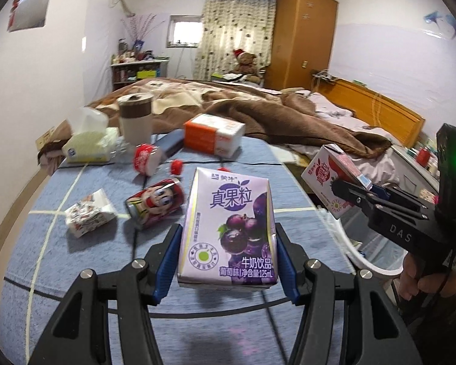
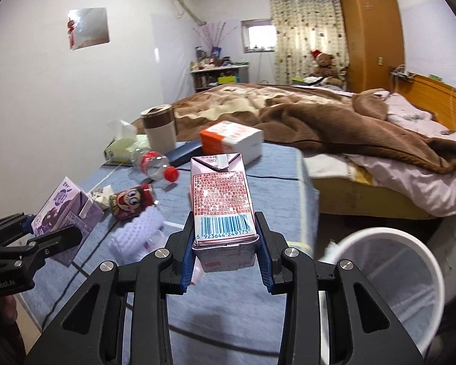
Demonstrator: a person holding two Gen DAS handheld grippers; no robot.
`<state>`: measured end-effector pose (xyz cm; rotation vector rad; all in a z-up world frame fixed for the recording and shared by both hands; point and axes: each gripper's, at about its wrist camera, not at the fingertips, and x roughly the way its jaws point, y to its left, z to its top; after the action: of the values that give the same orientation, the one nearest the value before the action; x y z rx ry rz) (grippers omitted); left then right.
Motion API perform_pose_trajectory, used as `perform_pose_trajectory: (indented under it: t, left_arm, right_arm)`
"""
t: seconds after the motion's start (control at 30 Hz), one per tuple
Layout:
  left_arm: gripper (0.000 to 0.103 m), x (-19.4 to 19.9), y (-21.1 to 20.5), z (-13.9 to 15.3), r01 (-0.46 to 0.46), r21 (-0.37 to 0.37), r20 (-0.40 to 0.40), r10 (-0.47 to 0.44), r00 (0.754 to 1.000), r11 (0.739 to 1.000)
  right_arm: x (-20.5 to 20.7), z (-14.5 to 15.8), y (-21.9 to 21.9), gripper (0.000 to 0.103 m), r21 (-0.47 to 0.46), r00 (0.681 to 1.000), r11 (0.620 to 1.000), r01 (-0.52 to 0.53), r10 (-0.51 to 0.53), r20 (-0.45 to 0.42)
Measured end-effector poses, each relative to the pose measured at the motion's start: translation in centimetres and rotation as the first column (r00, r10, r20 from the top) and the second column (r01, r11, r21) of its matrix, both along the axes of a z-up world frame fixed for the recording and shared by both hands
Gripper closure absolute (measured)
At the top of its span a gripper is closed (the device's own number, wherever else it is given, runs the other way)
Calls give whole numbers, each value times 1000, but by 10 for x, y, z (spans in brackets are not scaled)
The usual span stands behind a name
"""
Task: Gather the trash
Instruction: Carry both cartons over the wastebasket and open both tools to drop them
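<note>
Purple carton (image 1: 228, 231) pinched by left gripper (image 1: 225, 261); pink carton (image 2: 222, 210) by right gripper (image 2: 225, 258); bin (image 2: 389, 276) beside.

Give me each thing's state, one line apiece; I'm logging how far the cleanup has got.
Purple milk carton: held off the table in the left gripper.
Pink milk carton: held up in the right gripper.
Bin: upright, open beside the table.
Plastic bottle: lying down, red cap on.
Cartoon can: lying on its side.
Lidded cup: upright.

Bin (image 2: 389, 273) right of the table (image 2: 243, 304) — bed (image 2: 334, 121) behind both.
</note>
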<state>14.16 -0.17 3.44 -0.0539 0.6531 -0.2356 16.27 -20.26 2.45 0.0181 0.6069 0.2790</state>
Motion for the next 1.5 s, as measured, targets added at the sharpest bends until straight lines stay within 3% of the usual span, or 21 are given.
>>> perform_pose_trajectory:
  t: [0.37, 0.8, 1.2, 1.5]
  left_arm:
    - [43, 0, -71, 4, 152, 7, 13, -152, 988, 988]
    - [43, 8, -163, -4, 343, 16, -10, -343, 939, 939]
    - [43, 30, -227, -33, 447, 5, -95, -445, 891, 894]
    - [41, 35, -240, -40, 466, 1, -112, -463, 879, 885]
  right_arm:
    - [-34, 6, -63, 67, 3, 983, 983, 184, -184, 23]
    - [-50, -12, -122, 67, -12, 925, 925, 380, -380, -23]
    - [-45, -49, -166, 67, -48, 873, 884, 464, -466, -144]
    - [-39, -61, -176, 66, -73, 856, 876, 477, -482, -187]
